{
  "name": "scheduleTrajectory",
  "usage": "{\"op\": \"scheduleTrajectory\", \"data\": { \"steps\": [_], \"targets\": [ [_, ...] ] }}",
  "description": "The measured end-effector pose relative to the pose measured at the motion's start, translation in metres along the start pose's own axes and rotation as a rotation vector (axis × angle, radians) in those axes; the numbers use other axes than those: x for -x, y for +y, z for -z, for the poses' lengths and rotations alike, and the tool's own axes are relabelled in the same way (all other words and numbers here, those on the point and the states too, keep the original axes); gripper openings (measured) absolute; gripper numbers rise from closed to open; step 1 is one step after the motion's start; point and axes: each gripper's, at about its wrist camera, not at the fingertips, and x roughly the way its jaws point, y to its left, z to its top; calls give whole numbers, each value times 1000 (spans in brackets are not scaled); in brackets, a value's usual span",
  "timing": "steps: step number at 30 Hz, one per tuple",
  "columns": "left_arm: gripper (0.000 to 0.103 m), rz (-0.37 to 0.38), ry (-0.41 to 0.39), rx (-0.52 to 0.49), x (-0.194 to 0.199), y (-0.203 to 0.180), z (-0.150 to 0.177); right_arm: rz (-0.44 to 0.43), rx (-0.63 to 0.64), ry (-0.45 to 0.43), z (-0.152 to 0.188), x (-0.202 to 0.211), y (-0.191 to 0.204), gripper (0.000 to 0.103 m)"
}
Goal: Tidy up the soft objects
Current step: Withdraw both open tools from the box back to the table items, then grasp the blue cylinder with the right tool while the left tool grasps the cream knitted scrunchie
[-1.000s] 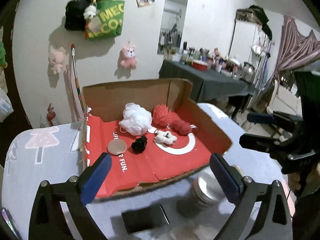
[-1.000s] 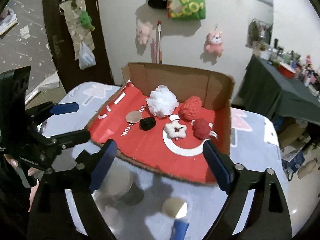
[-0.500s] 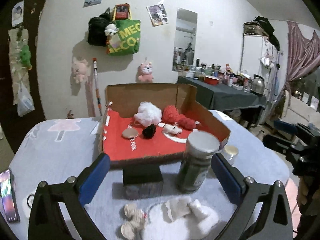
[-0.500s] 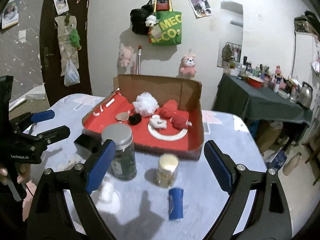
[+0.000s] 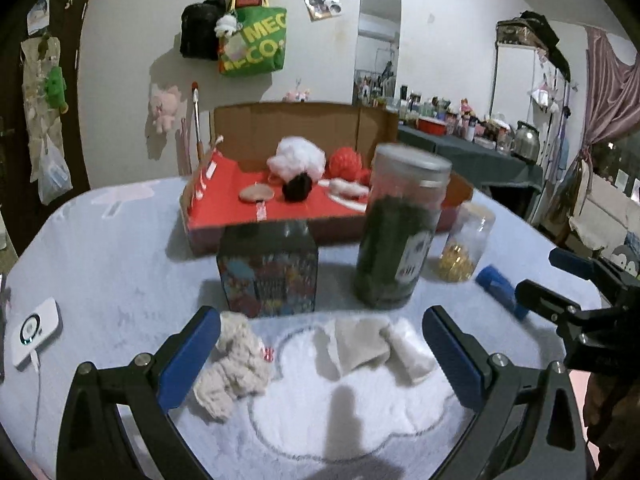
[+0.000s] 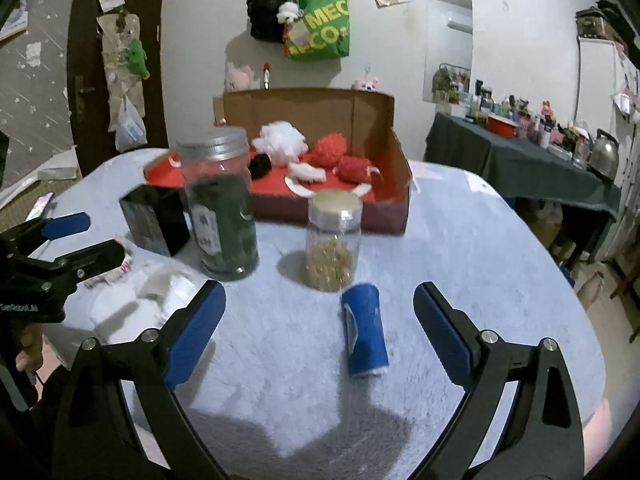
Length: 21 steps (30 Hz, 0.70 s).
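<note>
A cardboard box (image 5: 304, 128) with a red floor stands at the table's far side and holds a white puff (image 5: 296, 158), red knit balls (image 5: 346, 162), a black pompom (image 5: 297, 188) and a white star toy (image 6: 306, 171). Near me lie a beige knit toy (image 5: 236, 364), a folded beige cloth (image 5: 360, 344) and a white fluffy cloud-shaped mat (image 5: 344, 404). My left gripper (image 5: 320, 356) is open above the mat, the knit toy by its left finger. My right gripper (image 6: 320, 332) is open, a blue roll (image 6: 364, 330) lying between its fingers.
A dark square tin (image 5: 268, 272), a tall jar of dark green stuff (image 5: 400, 232) and a small jar of golden bits (image 6: 332, 236) stand in front of the box. A white device (image 5: 36, 330) lies at the left edge. A dark side table (image 6: 520, 164) stands at right.
Both grippers have pulled back and down from over the box toward the table's near edge. The jars, tin, mat and blue roll have come into close view. Both stay open.
</note>
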Motion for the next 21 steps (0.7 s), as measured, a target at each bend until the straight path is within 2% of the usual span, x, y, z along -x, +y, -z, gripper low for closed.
{"op": "scheduleTrajectory", "data": {
  "steps": [12, 16, 18, 19, 20, 21],
  "targets": [
    [102, -69, 77, 58, -15, 35, 9, 9, -53, 74, 14, -27, -20, 96],
    [95, -86, 120, 88, -24, 48, 13, 1, -95, 114, 19, -38, -31, 96],
    [84, -82, 146, 94, -30, 52, 15, -14, -113, 131, 22, -43, -34, 90],
    [78, -73, 161, 95, -33, 53, 17, -21, -119, 140, 23, -45, -35, 82],
    [63, -68, 171, 95, -35, 53, 17, -30, -122, 152, 25, -47, -36, 68],
    [51, -67, 178, 91, -37, 53, 19, -32, -124, 157, 26, -48, -36, 61]
  ]
}}
